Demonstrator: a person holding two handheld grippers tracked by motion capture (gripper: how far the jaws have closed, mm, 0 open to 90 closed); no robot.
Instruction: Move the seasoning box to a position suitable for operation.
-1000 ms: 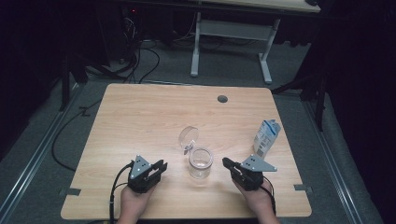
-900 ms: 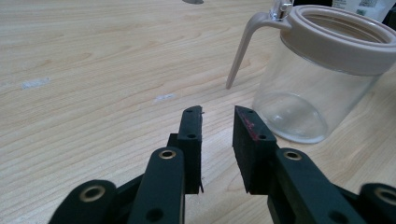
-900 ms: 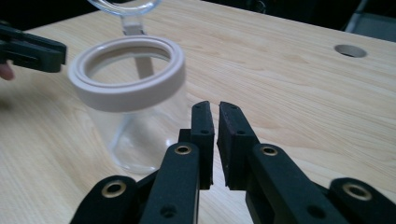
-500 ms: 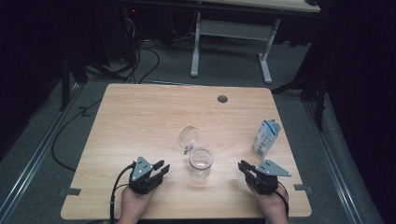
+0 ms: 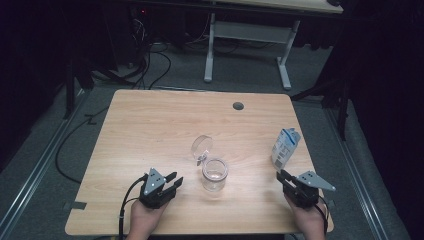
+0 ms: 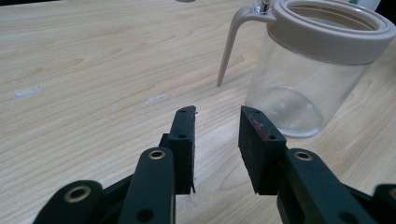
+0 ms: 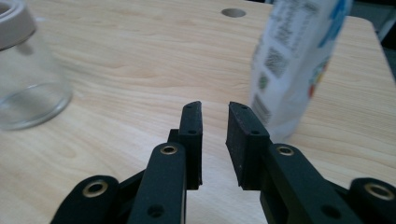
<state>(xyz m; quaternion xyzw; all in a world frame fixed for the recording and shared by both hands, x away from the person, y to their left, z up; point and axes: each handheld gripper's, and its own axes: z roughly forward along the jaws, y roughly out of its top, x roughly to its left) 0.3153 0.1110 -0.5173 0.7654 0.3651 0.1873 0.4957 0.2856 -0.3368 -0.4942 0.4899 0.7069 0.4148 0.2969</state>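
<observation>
Jar (image 5: 215,174) sits lid-open near tabletop's front edge, carton (image 5: 285,147) upright by the right edge. Left gripper (image 5: 172,183) and right gripper (image 5: 282,179) have both just been opening: jaws slightly apart, nothing between them.

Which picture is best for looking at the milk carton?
The high view: the whole carton stands upright near the table's right edge. The right gripper view has it close but blurred and cropped. The left gripper view catches just a corner behind the jar.

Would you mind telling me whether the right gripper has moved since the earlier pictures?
Yes. The right gripper has left the jar and gone toward the table's right edge, below the carton. Its fingers have been opening, with nothing between them.
</observation>
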